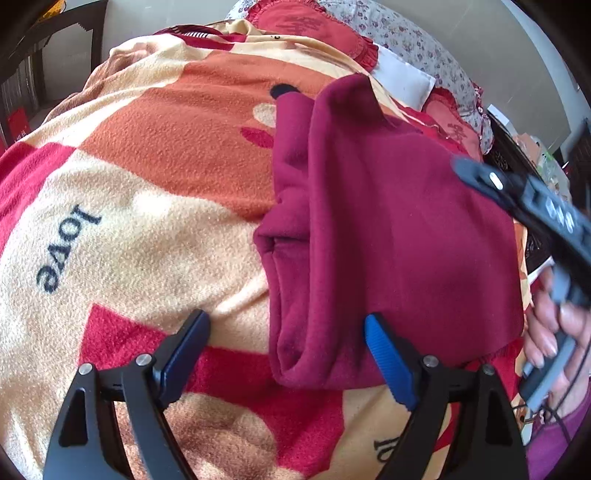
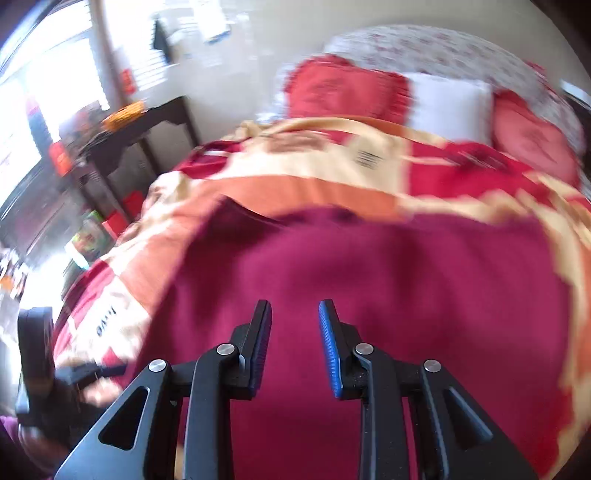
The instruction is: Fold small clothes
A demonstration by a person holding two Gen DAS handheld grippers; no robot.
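Lying on the patterned fleece blanket (image 1: 155, 155) that covers the bed, the maroon garment (image 1: 388, 236) is folded into a thick stack with layered edges showing along its left side. The left tongs (image 1: 286, 341) hover just above its near left corner, blue pads spread wide, one finger over the blanket and the other over the cloth, nothing pinched between them. The right tongs (image 2: 295, 343) point down over the broad middle of the same garment in the blurred right wrist view; a narrow gap separates their pads and no fabric sits in it. From the left wrist view the right tongs show as a dark bar reaching in over the garment's far right edge, held by a hand (image 1: 554, 332). Red pillows (image 1: 306, 26) and a white pillow (image 1: 406, 79) lie at the head of the bed.
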